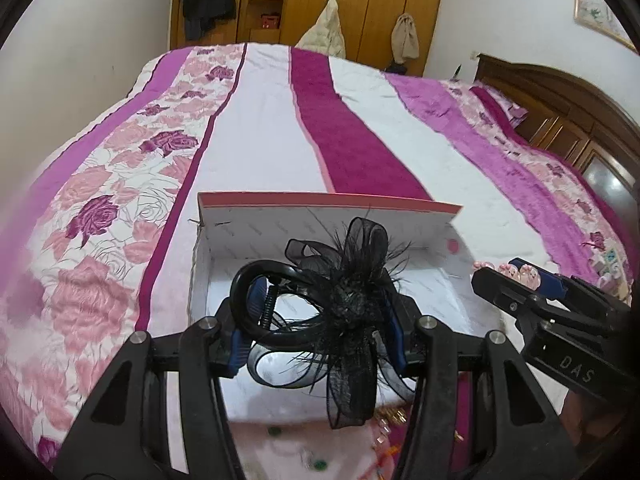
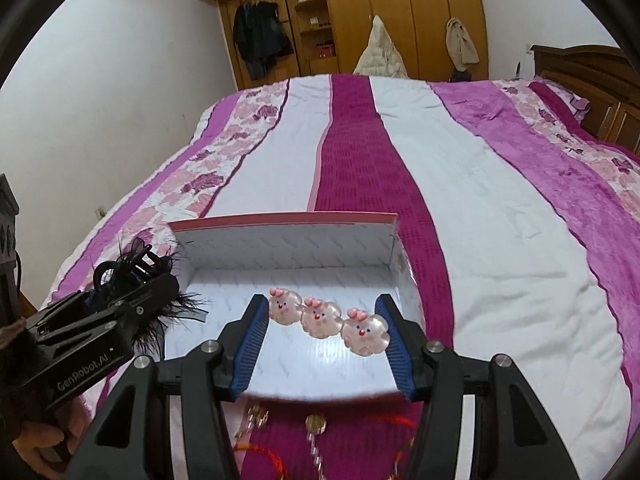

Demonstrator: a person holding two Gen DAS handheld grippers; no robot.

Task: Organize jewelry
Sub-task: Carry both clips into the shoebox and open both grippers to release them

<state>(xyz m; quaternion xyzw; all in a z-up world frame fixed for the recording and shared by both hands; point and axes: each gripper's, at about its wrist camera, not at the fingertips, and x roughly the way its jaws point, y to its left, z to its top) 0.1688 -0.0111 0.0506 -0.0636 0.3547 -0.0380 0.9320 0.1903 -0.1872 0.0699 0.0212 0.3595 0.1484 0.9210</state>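
Left gripper (image 1: 316, 320) clamping black feathered hair claw (image 1: 340, 292), right gripper (image 2: 326, 332) clamping pink bunny clip (image 2: 326, 318), above empty box (image 2: 288, 248).

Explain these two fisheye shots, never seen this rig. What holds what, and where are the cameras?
No robot arm: a person carries a handheld two-finger gripper in each hand, each with a camera looking along its fingers. The left view shows the left gripper clamped on a black claw hair clip with feathers and mesh ribbon. The right view shows the right gripper holding a clear pink clip of three bunny faces. Both hover over an open white cardboard box with a pink rim on a purple-striped bedspread.
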